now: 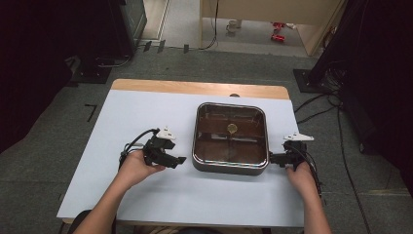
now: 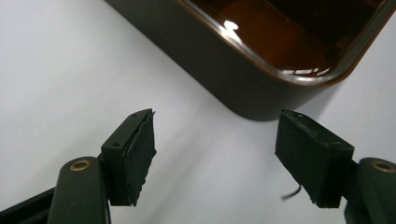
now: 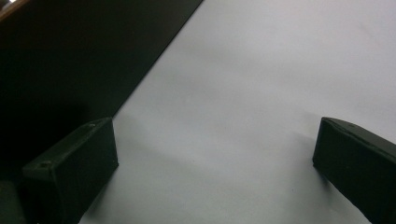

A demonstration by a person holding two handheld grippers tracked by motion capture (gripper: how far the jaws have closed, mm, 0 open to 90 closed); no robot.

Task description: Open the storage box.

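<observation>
Jaws of both the left gripper (image 1: pixel 181 159) and right gripper (image 1: pixel 271 157) gape empty, flanking the square pan (image 1: pixel 230 138) on the bench (image 1: pixel 146 195), seemingly poised to grasp its sides.

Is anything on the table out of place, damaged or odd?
Little stands out. The dark pan sits flat and square on the table, nothing spilled. Only the left gripper pads look frayed at the edges.

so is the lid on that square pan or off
On. The square pan has a glass lid seated in its rim, with a small knob at its centre and reflections across the glass.
</observation>
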